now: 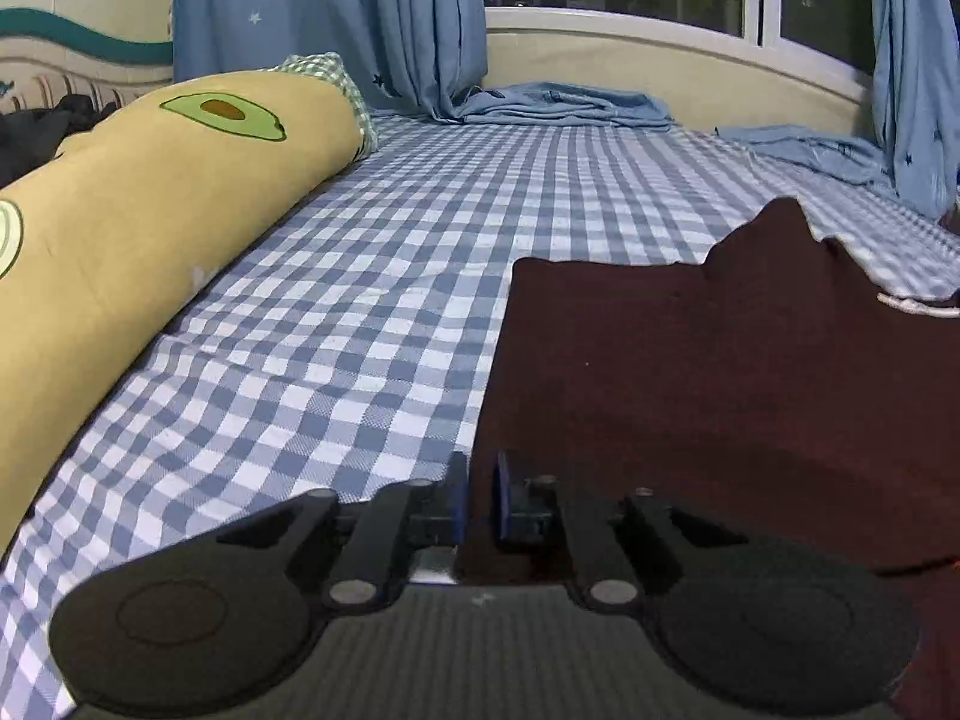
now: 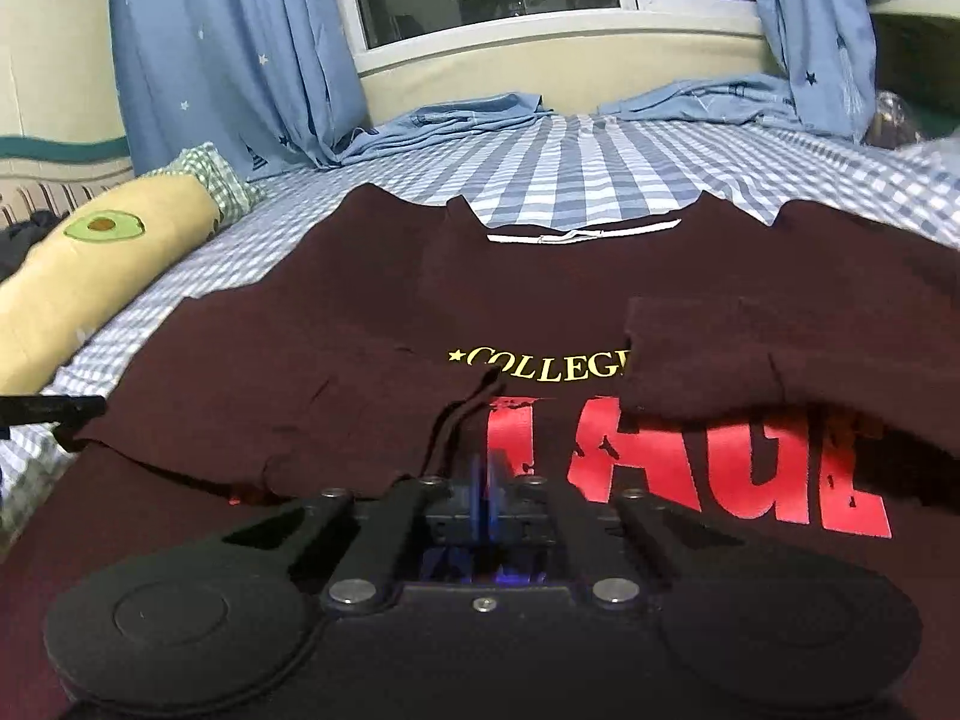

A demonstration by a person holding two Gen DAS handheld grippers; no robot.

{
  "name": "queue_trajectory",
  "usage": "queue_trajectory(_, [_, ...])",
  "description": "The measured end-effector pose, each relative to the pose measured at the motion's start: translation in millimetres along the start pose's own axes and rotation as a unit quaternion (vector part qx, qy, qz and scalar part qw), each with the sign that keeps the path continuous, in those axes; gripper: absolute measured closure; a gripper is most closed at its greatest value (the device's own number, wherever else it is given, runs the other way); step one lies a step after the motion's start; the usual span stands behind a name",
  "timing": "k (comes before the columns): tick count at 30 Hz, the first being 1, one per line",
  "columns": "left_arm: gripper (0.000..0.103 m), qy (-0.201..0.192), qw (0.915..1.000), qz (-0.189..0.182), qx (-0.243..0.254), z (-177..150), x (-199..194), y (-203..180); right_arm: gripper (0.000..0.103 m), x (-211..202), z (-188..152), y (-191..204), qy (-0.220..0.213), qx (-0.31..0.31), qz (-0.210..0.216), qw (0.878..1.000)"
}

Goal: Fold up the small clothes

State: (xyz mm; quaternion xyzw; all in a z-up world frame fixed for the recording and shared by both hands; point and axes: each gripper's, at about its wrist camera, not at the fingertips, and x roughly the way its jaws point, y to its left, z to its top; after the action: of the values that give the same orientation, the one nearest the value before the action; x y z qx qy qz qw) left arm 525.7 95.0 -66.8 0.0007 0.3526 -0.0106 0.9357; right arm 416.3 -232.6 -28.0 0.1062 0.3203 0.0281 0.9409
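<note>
Your left gripper (image 1: 478, 495) had its jaws nearly together at the left edge of the maroon T-shirt (image 1: 720, 396); whether they pinched cloth could not be told. Your right gripper (image 2: 485, 483) was clamped on a raised fold of the shirt's front. The shirt lay spread on the checked bedsheet (image 1: 360, 276), sleeves folded inward. Beyond lay the avocado pillow (image 1: 138, 210) and blue curtains (image 1: 336, 18).

Left claw (image 1: 478, 495) and right claw (image 2: 487, 483) both low, angled downward, jaws nearly closed.
</note>
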Motion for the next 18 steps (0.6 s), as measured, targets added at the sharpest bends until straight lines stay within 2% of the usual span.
queue_trajectory(1, [0.066,0.000,1.0000,-0.001,-0.010,1.1,-2.3,3.2,0.070,-3.6,1.9,-3.4,-0.001,0.006,0.004,1.000])
queue_trajectory(2, [0.040,-0.006,0.9998,0.003,-0.021,1.7,-7.0,6.2,0.063,-10.3,3.8,-6.8,-0.008,0.008,0.011,1.000])
queue_trajectory(3, [0.033,-0.016,0.9995,0.009,-0.025,2.7,-11.6,9.4,0.048,-20.3,5.6,-13.0,-0.020,0.008,0.019,1.000])
queue_trajectory(4, [0.031,-0.024,0.9994,0.016,-0.022,3.9,-16.7,10.5,0.032,-29.7,7.8,-19.7,-0.030,0.006,0.019,0.999])
queue_trajectory(6, [0.031,-0.025,0.9994,0.022,-0.008,6.9,-21.8,10.7,0.020,-49.2,11.1,-33.4,-0.042,0.004,0.015,0.999])
queue_trajectory(8, [0.017,-0.029,0.9994,0.017,-0.001,5.9,-32.7,9.8,0.011,-67.4,12.4,-53.2,-0.053,0.003,0.002,0.999])
queue_trajectory(9, [0.014,-0.030,0.9994,0.017,0.001,4.3,-37.8,8.6,0.004,-74.0,11.7,-64.0,-0.055,0.003,-0.011,0.998])
queue_trajectory(11, [0.008,-0.039,0.9989,0.025,0.004,-5.0,-51.4,4.6,0.002,-85.5,6.9,-88.3,-0.044,0.018,-0.041,0.998])
queue_trajectory(13, [0.005,-0.040,0.9987,0.030,0.006,-17.7,-65.1,1.2,0.002,-101.2,-3.7,-108.1,-0.035,0.043,-0.056,0.997])
queue_trajectory(18, [0.001,-0.041,0.9986,0.030,-0.015,-51.1,-115.2,-2.4,0.001,-155.4,-39.4,-116.7,-0.032,0.030,-0.054,0.998])
